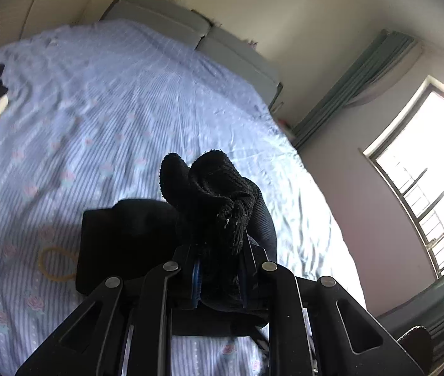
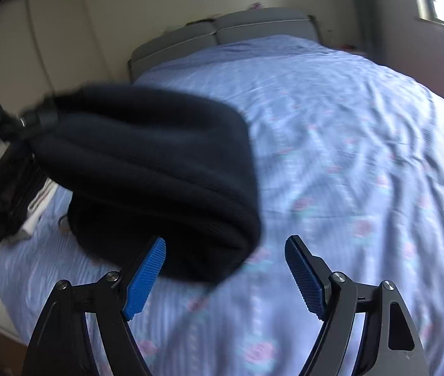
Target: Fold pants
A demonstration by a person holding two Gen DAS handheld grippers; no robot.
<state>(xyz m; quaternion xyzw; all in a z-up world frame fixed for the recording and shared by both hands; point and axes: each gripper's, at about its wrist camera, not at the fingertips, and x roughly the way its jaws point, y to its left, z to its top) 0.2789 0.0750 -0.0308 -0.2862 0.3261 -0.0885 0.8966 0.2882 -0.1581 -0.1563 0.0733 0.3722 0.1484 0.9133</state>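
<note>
The black pants [image 1: 209, 200] are bunched in my left gripper [image 1: 220, 250], which is shut on a thick wad of the fabric; the rest hangs down in folded layers over the bed. In the right wrist view the same pants [image 2: 159, 163] hang as a thick folded bundle, held up at the far left by the left gripper [image 2: 18, 122]. My right gripper [image 2: 225, 269] is open and empty, with blue pads [image 2: 303, 279], just below and right of the bundle's lower edge.
The bed has a light blue striped sheet with pink roses [image 2: 347, 156] and a grey headboard [image 1: 190, 31]. A yellow ring [image 1: 55, 264] lies on the sheet. Dark folded clothes [image 2: 18, 206] sit at the bed's left edge. A window [image 1: 425, 172] is at right.
</note>
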